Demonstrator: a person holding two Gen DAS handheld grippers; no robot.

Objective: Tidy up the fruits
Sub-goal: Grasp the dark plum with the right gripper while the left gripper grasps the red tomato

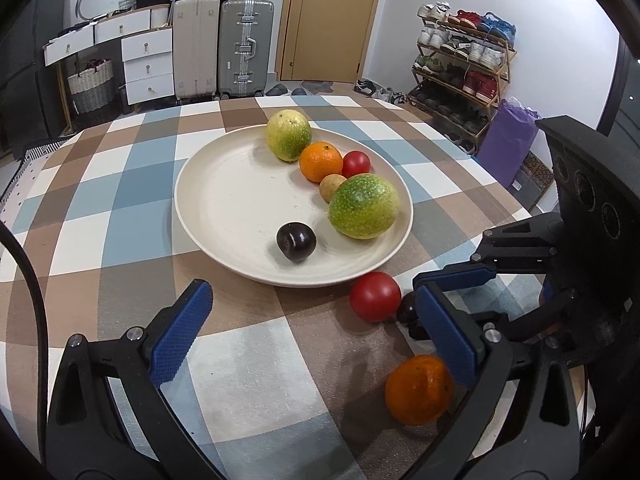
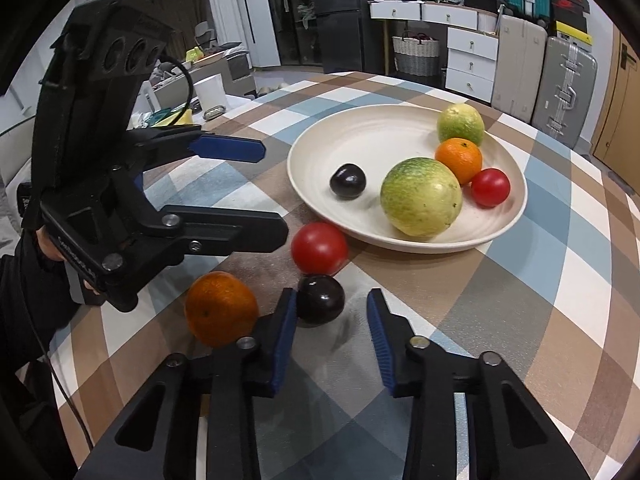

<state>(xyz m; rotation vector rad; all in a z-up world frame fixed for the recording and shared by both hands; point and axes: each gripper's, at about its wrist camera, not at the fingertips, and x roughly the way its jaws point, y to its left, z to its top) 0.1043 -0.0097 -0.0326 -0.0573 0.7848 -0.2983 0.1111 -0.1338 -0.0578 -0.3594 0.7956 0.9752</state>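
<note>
Right tongs (image 2: 332, 344) open, empty; dark plum (image 2: 320, 300) on tabletop (image 2: 500, 320) between the tips, touching its left pad; left tongs (image 2: 256, 188) open, empty, farther off beside the plate (image 2: 304, 160).

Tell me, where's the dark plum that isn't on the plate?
In the right wrist view, the dark plum sits on the checked tablecloth, touching the red tomato, beside the right tongs.

Black-framed left tool (image 1: 316, 336), right tool (image 2: 332, 336): blue textured pads, silver screws.
</note>
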